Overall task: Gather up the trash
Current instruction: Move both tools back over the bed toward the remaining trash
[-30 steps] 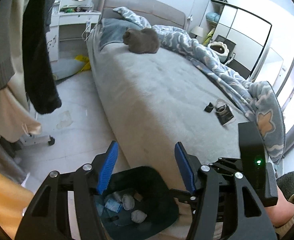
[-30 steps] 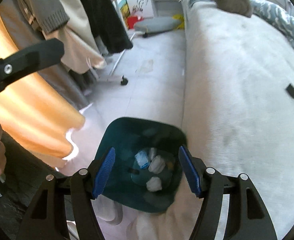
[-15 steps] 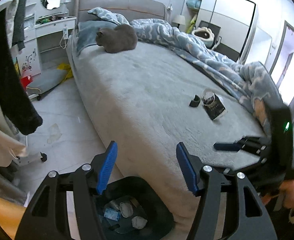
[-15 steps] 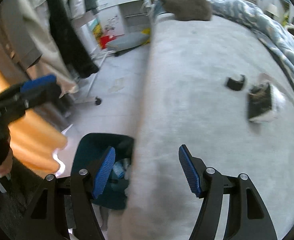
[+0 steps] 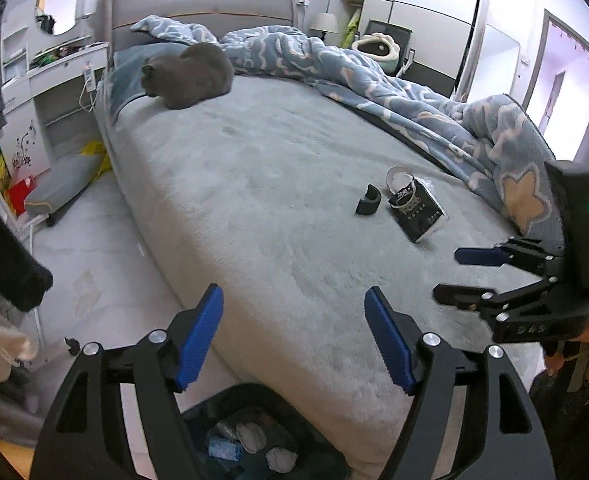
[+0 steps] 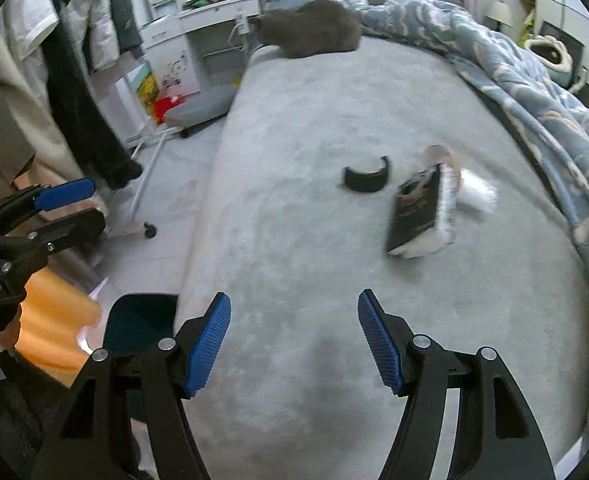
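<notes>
A grey cat (image 5: 192, 74) lies curled at the far end of the grey bed (image 5: 262, 184), beside a rumpled blue patterned duvet (image 5: 394, 92) heaped along the right side. To the left, a white dressing table (image 5: 54, 88) stands under an oval mirror (image 5: 64, 2), with coats (image 6: 74, 72) hanging on a wheeled rack nearer. A wardrobe (image 5: 426, 12) stands far right.

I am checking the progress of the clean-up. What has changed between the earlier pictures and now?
Both tools lifted away from the trash bin and turned toward the bed. The right tool swung from above the bin to over the mattress, now facing the tissue pack and black curved piece. The left tool rose too. Both stayed open and empty; the cat has not moved.
</notes>
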A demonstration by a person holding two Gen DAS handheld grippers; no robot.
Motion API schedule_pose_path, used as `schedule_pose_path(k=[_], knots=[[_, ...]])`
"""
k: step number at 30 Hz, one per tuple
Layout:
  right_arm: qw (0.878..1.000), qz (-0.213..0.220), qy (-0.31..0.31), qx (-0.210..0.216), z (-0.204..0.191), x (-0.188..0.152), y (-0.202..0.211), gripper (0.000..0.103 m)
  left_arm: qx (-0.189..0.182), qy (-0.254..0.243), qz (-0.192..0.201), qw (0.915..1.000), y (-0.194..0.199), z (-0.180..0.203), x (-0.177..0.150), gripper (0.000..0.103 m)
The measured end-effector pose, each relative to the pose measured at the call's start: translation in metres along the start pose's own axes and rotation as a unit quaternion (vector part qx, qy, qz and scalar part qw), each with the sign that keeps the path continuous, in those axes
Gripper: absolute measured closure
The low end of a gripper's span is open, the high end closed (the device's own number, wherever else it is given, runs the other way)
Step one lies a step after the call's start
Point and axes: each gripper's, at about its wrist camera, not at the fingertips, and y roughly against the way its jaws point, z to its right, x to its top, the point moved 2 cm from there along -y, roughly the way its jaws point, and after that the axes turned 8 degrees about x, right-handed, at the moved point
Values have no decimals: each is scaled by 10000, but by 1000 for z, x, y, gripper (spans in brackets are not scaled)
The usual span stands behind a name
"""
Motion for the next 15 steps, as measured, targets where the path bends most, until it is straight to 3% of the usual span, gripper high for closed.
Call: schedule_pose_path(k=[15], knots=[[9946,615,-826,-162,62,28,19,36,-300,39,-20,9995,-41,2,31,19]])
